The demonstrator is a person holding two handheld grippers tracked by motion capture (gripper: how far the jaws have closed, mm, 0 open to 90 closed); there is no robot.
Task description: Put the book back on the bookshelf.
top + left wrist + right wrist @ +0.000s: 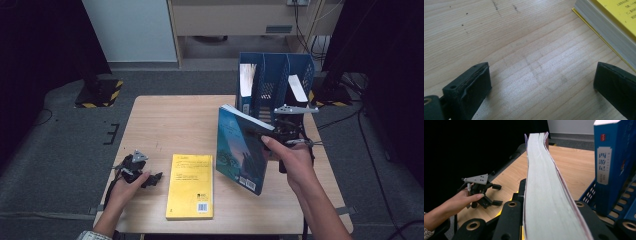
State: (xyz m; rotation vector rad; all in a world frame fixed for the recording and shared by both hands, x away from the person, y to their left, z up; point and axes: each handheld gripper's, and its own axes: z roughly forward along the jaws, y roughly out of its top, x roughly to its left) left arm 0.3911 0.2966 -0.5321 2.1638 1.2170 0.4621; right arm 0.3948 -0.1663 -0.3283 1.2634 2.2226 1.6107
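Observation:
My right gripper (262,134) is shut on the fore edge of a thick book with a dark blue illustrated cover (242,152), which it holds tilted above the table's right half. In the right gripper view the jaws of that gripper (547,213) press both sides of the book's pale page block (544,182). A yellow book (190,186) lies flat near the front edge of the wooden table (170,120). My left gripper (152,177) rests on the table left of the yellow book, open with nothing in it. In its own view the left gripper (541,77) hovers over bare wood, the yellow book (616,22) at upper right.
A blue file rack (275,75) stands at the table's back right with an upright blue book (246,85) in its left slot and a white-edged one (298,89) further right. The upright book (607,167) is close beside the held one. Grey floor surrounds the table.

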